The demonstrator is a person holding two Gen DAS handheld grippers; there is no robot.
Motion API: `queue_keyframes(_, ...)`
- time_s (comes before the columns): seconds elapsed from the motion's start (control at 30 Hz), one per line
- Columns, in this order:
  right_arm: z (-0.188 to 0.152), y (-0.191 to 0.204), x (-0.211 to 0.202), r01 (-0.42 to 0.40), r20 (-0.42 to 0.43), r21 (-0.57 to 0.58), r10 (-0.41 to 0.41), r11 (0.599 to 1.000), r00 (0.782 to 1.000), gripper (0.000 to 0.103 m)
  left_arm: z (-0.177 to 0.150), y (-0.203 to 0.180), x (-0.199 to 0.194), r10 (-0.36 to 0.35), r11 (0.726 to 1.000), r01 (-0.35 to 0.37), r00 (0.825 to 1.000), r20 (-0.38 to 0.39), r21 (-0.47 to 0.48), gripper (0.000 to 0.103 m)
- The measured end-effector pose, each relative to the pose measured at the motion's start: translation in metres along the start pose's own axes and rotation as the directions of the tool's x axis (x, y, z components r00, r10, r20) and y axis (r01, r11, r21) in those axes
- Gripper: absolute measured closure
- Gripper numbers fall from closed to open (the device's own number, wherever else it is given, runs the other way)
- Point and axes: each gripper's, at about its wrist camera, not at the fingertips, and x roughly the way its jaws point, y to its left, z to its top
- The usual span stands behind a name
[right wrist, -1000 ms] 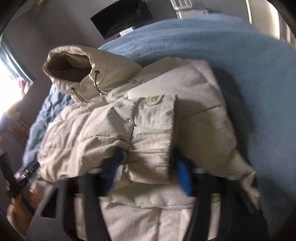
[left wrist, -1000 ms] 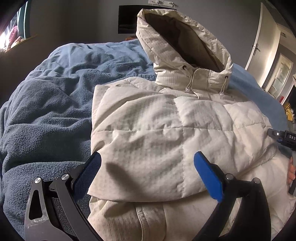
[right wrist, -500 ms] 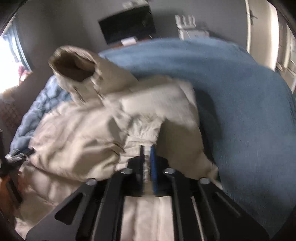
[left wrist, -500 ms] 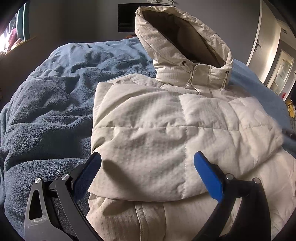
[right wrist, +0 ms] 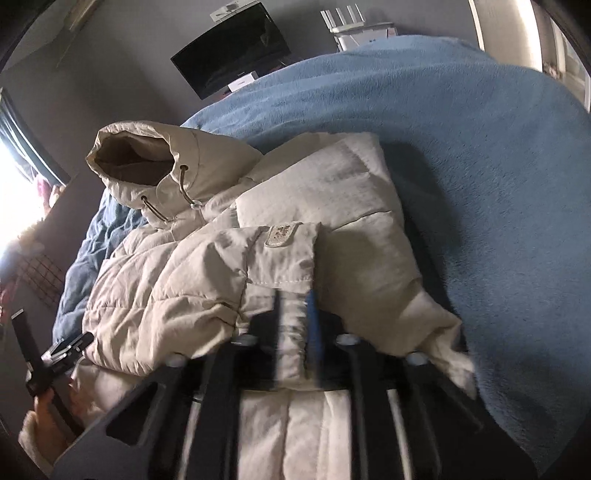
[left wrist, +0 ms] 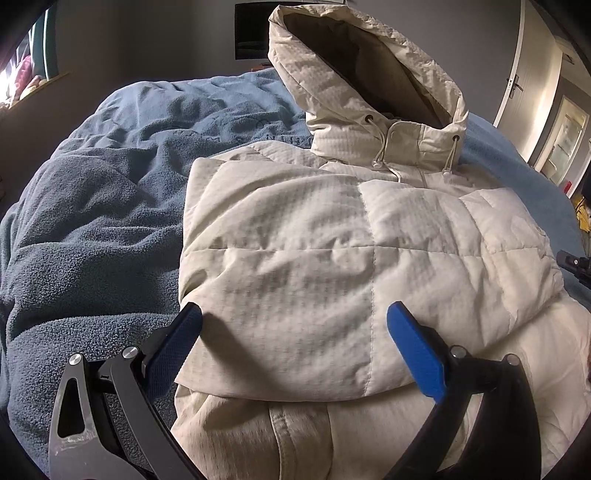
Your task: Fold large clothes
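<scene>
My right tongs [right wrist: 295,317] are nearly closed, pinching a fold of the cream jacket [right wrist: 207,280] at six o'clock. Its hood [right wrist: 147,162] lies at ten o'clock on the blue blanket [right wrist: 480,166]. I see a dark screen [right wrist: 231,46] at twelve.

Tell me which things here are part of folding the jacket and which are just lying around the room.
Part of the job:
- cream hooded puffer jacket
- its sleeve cuff, pinched in the right gripper
- left gripper, open over the jacket
- blue fleece blanket it lies on

Just there:
- dark monitor
- white router
- door
</scene>
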Motion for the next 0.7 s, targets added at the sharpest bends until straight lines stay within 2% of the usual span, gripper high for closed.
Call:
queue_keyframes(0.07,0.000,0.000,0.006,-0.017,-0.006,0.000,0.017,1.000,1.000,0.050,0.000,0.000,0.001,0.001,1.000,-0.001,1.000,-0.002,0.000,0.007)
queue_keyframes(0.27,-0.010,-0.004,0.028,-0.093,-0.108,0.041,0.097,0.995,0.989,0.050,0.000,-0.001,0.003,0.004,1.000,-0.004,1.000,-0.003,0.001,0.007)
queue_keyframes(0.33,-0.015,-0.005,0.026,-0.111,-0.118,0.050,0.116,0.993,0.986,0.066,0.000,-0.002,0.003,0.008,1.000,-0.008,1.000,-0.003,0.002,0.007)
queue_keyframes(0.37,-0.017,-0.003,0.024,-0.091,-0.125,0.030,0.094,0.995,0.988,0.075,-0.001,-0.001,0.003,0.013,1.000,-0.013,1.000,-0.005,0.002,0.007)
queue_keyframes(0.4,-0.019,-0.002,0.020,-0.088,-0.125,0.015,0.090,0.996,0.988,0.080,-0.001,-0.001,0.002,0.016,1.000,-0.016,1.000,-0.006,0.000,0.007)
queue_keyframes(0.53,-0.022,0.004,0.002,-0.081,-0.111,-0.018,0.078,0.997,0.991,0.087,-0.005,-0.003,-0.004,0.024,1.000,-0.024,1.000,-0.005,-0.008,0.007)
queue_keyframes(0.7,-0.028,0.019,-0.005,0.025,-0.101,-0.147,-0.040,0.989,0.994,0.087,-0.010,-0.012,-0.008,0.030,0.999,-0.030,1.000,-0.009,0.023,0.007)
